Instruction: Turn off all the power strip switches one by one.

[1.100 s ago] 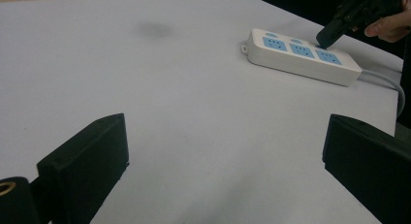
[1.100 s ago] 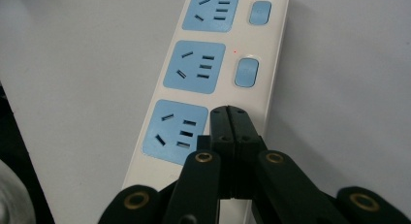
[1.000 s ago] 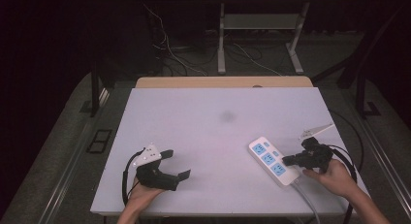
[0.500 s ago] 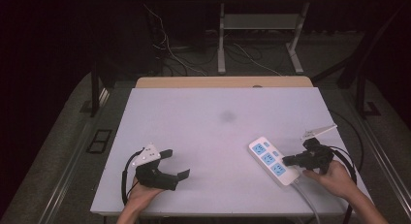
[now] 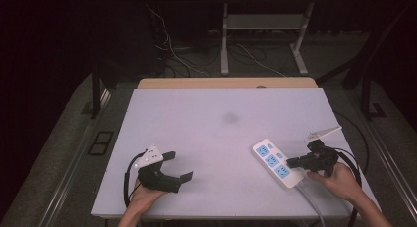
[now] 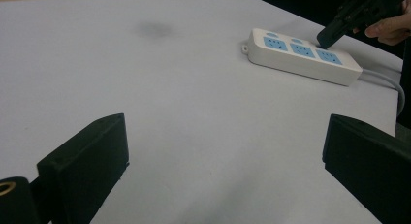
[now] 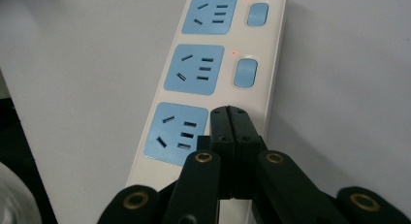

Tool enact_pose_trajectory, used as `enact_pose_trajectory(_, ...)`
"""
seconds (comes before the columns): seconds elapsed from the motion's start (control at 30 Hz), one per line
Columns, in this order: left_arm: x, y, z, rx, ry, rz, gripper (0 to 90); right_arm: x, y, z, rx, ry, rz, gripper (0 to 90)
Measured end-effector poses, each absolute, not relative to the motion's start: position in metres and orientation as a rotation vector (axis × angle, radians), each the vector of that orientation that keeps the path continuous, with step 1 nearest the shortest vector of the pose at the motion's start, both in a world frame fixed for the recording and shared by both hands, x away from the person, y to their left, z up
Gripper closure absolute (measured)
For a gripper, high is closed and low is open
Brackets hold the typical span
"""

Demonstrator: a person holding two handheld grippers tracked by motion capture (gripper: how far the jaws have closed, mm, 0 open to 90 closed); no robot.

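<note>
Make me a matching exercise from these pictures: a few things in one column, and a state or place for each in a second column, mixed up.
Things:
1. left tool
2. right tool
3. power strip
4. grey smudge

States or places:
A. lies flat near the table's right edge, sockets up, two red lights lit
B. jaws pressed together, tips on the switch beside the nearest socket
C. jaws wide apart, nothing between them
D. marks the middle of the table

Pairs: 1-C, 2-B, 3-A, 4-D
</note>
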State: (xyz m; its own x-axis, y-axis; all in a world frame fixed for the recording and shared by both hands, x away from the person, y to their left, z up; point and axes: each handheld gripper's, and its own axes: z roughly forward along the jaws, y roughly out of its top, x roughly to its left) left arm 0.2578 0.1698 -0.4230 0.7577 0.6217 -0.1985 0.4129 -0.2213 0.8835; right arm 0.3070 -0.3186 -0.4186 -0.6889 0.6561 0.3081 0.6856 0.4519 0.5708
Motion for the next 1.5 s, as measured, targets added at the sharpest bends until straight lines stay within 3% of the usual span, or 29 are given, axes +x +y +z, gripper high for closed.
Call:
enact_pose_trajectory(0.53, 0.258, 0.170, -0.423, 1.854, 0.797, 0.235, 1.1, 0.303, -0.322, -0.412, -1.208, -2.631, -1.081, 89.7)
enact_pose_trajectory(1.5, 0.258, 0.171, -0.423, 1.851, 0.794, 0.236, 1.1, 0.322, -0.313, -0.359, -1.145, -2.717, -1.064, 89.5)
